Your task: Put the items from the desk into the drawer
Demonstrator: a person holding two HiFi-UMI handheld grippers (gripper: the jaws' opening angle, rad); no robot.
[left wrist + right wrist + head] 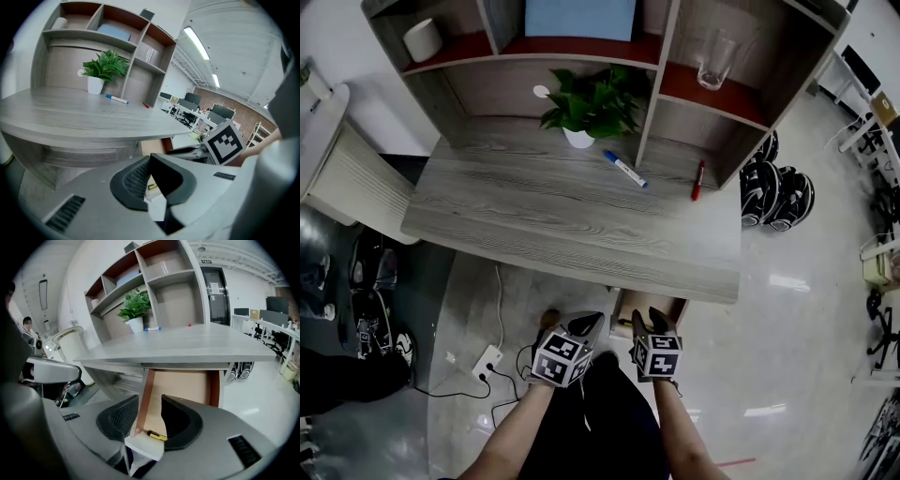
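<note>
my left tongs (pixel 150 160) are low in front of me, tips pressed together with nothing between them. my right tongs (pixel 150 411) sit just beside them, spread apart and pinching nothing. through their gap i see the open drawer (pixel 183 385) under the desk (pixel 572 225). a small yellow item (pixel 157 435) lies inside it, close to the white front edge. the rest of the drawer floor i can see is bare wood. up on the desk a blue marker (pixel 625 170) lies near the potted plant (pixel 592 101). a red pen (pixel 698 180) lies well to its right, by the shelf upright. on the shelves above stand a glass (pixel 715 58) at right and a white cup (pixel 422 39) at far left.
</note>
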